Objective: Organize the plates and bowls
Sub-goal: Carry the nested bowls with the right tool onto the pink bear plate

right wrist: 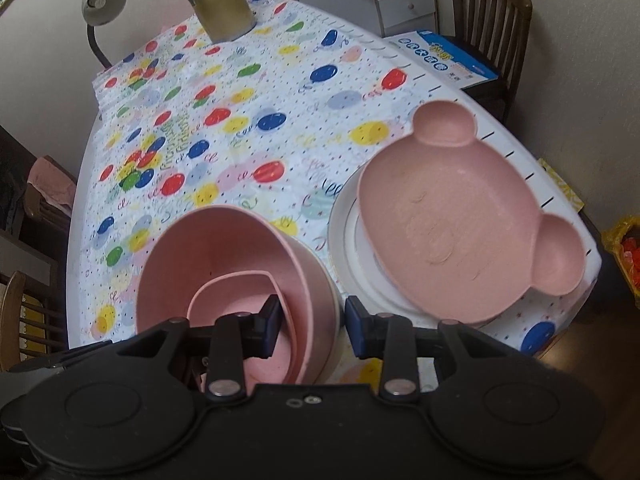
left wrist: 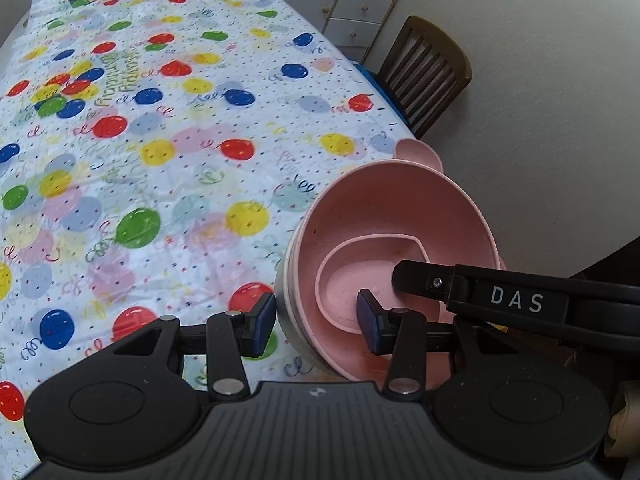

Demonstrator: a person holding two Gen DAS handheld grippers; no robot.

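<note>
On the balloon cloth (right wrist: 240,128) the left gripper (left wrist: 316,326) stands with its fingers wide, straddling the near-left wall of the bowl stack: a small pink bowl (left wrist: 360,280) sits inside a big pink bowl (left wrist: 380,208), which nests in a grey one (left wrist: 286,304). The right gripper (right wrist: 312,322) is also wide open, one finger (right wrist: 270,326) inside the stack, the other outside its right wall. Just to the right, a pink bear plate (right wrist: 452,216) lies on a white plate (right wrist: 344,232) near the table edge.
</note>
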